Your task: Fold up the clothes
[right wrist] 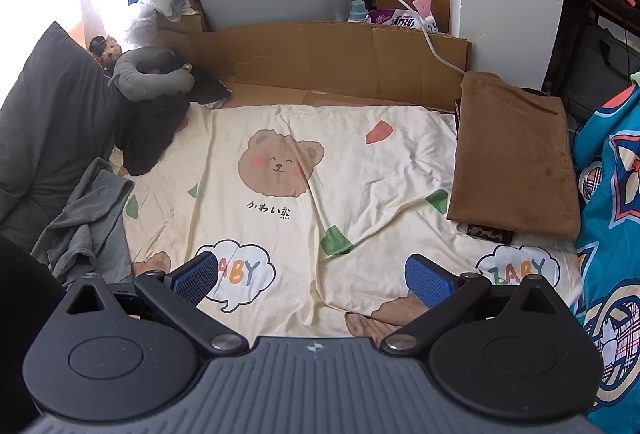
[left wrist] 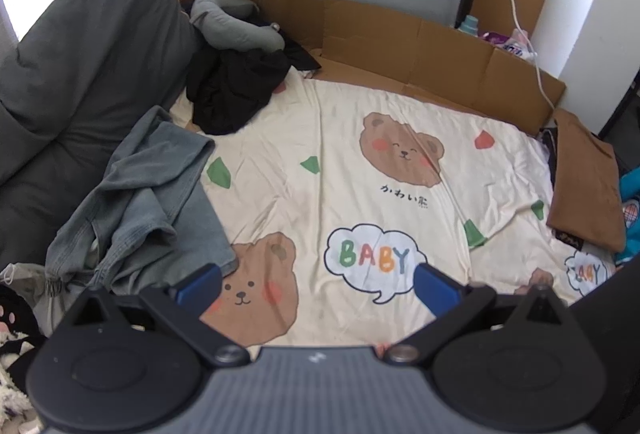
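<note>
I find both hand-held tools idle above the cream bedsheet printed with brown bears and "BABY" clouds point(left wrist: 360, 170). My left gripper point(left wrist: 318, 288) has its blue-padded fingers spread wide with nothing between them, and my right gripper point(right wrist: 310, 274) stands likewise fully spread and empty. One item reads as finished: a brown, soft-looking garment folded into a neat flat rectangle point(right wrist: 516, 162) lies at the right edge of the sheet, resting on something dark with a leopard-patterned strip point(right wrist: 490, 233) showing beneath its near edge; I cannot tell what that lower item is. Work remains on the left side. A crumpled grey-blue garment of denim-like cloth point(left wrist: 148, 210) lies in a loose heap at the sheet's left edge, just beside my left fingers and against the dark grey cushion point(left wrist: 92, 74). Further back, a rumpled black garment point(left wrist: 236, 90) sits bunched near the grey neck pillow point(left wrist: 236, 22) and the flattened brown cardboard point(left wrist: 400, 50). The middle of the sheet is free as a folding surface. My judgement: the task is partly done, one piece folded, at least two still unfolded, and the grey-blue heap is the nearest candidate for pickup.
</note>
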`<state>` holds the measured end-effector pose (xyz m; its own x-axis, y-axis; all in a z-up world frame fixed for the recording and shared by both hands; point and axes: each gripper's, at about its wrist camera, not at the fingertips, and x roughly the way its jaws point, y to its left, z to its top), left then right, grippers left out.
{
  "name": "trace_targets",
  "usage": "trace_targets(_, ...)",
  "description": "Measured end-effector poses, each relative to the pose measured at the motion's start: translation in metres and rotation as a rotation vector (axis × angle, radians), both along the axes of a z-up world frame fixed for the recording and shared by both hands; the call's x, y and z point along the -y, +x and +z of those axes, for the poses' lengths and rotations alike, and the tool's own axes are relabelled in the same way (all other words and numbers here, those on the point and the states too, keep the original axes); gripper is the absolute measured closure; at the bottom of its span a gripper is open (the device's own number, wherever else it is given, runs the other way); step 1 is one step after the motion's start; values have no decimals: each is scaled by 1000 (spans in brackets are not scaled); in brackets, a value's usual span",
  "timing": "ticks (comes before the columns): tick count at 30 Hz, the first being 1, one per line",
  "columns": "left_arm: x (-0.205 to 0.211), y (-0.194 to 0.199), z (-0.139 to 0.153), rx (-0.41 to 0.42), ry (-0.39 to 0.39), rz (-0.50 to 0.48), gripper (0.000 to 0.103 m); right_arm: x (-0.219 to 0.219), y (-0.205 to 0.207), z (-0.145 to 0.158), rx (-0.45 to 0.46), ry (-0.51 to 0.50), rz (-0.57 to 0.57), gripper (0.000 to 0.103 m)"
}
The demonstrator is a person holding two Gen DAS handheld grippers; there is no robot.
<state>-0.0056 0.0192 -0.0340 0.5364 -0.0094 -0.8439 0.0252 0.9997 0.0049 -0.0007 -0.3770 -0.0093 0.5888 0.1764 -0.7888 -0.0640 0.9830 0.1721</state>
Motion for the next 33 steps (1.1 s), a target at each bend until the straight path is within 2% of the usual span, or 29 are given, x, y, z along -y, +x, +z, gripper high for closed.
trace_targets(16,4,2,0,1,4,-13,0,1,2,-3,-11,-5,-8,0)
trace_targets(33,0,-2,5,29,-6,15,1,1,1,-4,-16,-20,2,0)
